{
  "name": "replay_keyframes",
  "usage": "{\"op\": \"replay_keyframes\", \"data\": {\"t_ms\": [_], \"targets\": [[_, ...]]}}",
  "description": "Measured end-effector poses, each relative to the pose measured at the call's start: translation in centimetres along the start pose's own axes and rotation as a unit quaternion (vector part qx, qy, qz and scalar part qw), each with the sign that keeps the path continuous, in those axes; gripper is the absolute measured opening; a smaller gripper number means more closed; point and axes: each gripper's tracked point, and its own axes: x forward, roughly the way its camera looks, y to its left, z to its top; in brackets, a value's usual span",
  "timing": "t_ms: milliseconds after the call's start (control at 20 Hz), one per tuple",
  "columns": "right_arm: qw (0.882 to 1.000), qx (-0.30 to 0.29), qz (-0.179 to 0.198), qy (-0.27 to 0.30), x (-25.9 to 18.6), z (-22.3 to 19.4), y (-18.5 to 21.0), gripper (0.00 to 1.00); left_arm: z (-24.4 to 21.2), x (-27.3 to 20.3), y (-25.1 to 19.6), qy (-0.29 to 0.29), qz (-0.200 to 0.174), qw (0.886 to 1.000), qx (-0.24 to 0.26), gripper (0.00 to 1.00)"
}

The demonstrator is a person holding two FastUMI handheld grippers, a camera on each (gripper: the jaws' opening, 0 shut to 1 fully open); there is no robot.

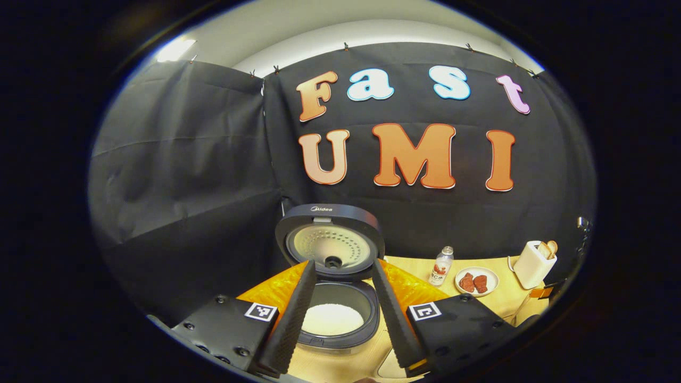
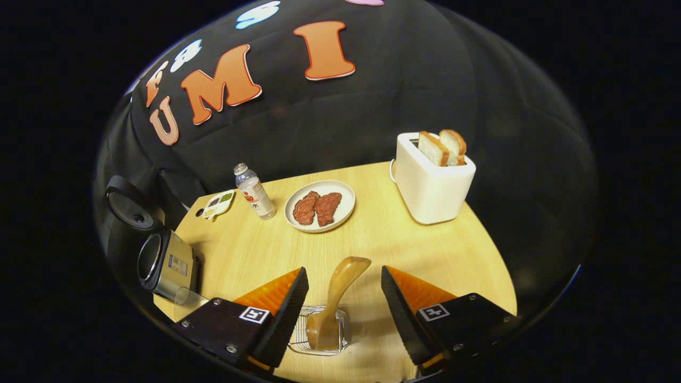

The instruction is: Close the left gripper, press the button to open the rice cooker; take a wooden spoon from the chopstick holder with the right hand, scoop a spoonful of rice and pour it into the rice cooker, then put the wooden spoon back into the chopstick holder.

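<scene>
The rice cooker (image 1: 340, 340) stands with its lid (image 1: 330, 239) raised, and white rice (image 1: 332, 319) lies in the pot. My left gripper (image 1: 343, 266) hovers in front of it, open, fingers on either side of the pot and holding nothing. In the right gripper view a wooden spoon (image 2: 340, 287) stands bowl-up in the wire chopstick holder (image 2: 300, 332) near the table's front edge. My right gripper (image 2: 343, 271) is open with the spoon between its fingers, neither finger touching it. The rice cooker (image 2: 165, 263) sits at the far left there, lid (image 2: 130, 205) up.
A white toaster (image 2: 431, 181) with two bread slices stands at the back right. A plate (image 2: 343, 213) of meat pieces, a small bottle (image 2: 254, 191) and a small sauce tray (image 2: 218, 204) line the table's back. A clear container (image 2: 186, 300) sits beside the cooker.
</scene>
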Motion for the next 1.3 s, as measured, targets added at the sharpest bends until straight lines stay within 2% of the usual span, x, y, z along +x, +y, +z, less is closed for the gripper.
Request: {"op": "replay_keyframes", "data": {"t_ms": [100,250,500,550,600,650,750,850,900,1100,1300], "targets": [[1.0,0.008,0.005,0.024,1.1,-1.1,0.2,0.8,-0.3,-0.4,0.2,0.004,0.011,1.0,0.002,0.79],[0.998,0.029,0.018,0.058,2.6,-2.4,0.5,0.69,-0.9,-1.2,0.2,0.009,0.023,1.0,-0.003,0.76],[0.995,0.074,0.026,0.067,4.9,-2.8,0.7,0.64,-1.6,-1.8,-0.2,0.014,0.028,1.0,-0.004,0.76],[0.994,0.076,0.023,0.071,5.2,-3.1,0.7,0.49,-1.6,-1.9,-0.3,0.014,0.027,1.0,-0.005,0.72],[0.994,0.082,0.025,0.074,5.3,-3.3,0.8,0.51,-1.6,-2.0,-0.5,0.013,0.026,1.0,-0.006,0.76],[0.992,0.093,0.033,0.078,5.3,-3.4,1.1,0.41,-1.6,-2.2,-0.4,0.011,0.025,1.0,-0.005,0.76],[0.99,0.112,0.045,0.077,4.8,-3.7,1.6,0.3,-1.5,-2.3,-0.3,0.007,0.026,1.0,0.0,0.76],[0.99,0.119,0.043,0.061,4.4,-3.6,1.3,0.23,-1.9,-2.4,-0.1,0.006,0.024,1.0,0.004,0.79],[0.989,0.127,0.047,0.053,3.7,-3.7,1.3,0.22,-2.1,-2.4,0.0,0.006,0.021,1.0,0.005,0.76],[0.989,0.139,0.048,0.015,1.5,-4.3,1.2,0.17,-2.8,-1.7,0.0,0.01,0.005,1.0,0.006,0.79],[0.988,0.152,0.032,-0.02,-0.1,-5.0,0.8,0.15,-2.8,-0.6,0.0,0.014,-0.015,1.0,0.002,0.75]]}}
